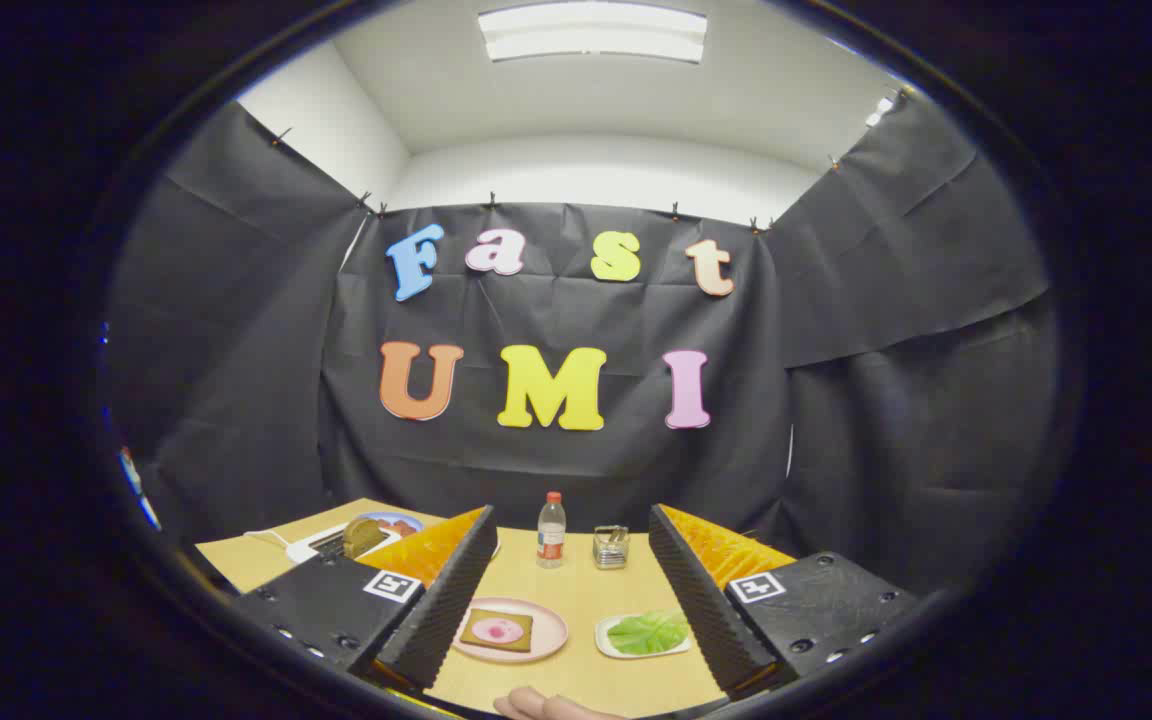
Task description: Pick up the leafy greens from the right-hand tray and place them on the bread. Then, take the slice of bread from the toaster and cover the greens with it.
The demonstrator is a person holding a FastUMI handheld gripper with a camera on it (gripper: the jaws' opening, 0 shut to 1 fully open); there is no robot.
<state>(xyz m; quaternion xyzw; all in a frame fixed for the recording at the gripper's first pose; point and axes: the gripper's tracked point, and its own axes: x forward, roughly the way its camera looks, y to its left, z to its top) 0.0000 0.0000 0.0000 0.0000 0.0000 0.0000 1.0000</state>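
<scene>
Standing wide apart and released, the fingers [576, 610] hold nothing and hover above the near part of the counter [576, 680]. Between them, just ahead, sit two dishes side by side. On the left is a pink plate [511, 630] carrying a slice of bread [498, 629] with a pink spot on top. On the right is a small white tray [642, 636] holding the leafy greens [649, 632], which lie flat and untouched. Part of a hand [546, 706] rests on the counter at the near edge, between the fingers. Farther off, a water bottle [551, 530] with a red cap stands upright, with a small metal holder [611, 547] just to its right. Far to the left, beyond the left finger, a white toaster [341, 543] holds another bread slice [363, 535] sticking up, and a blue-rimmed plate [391, 522] lies just behind it.
</scene>
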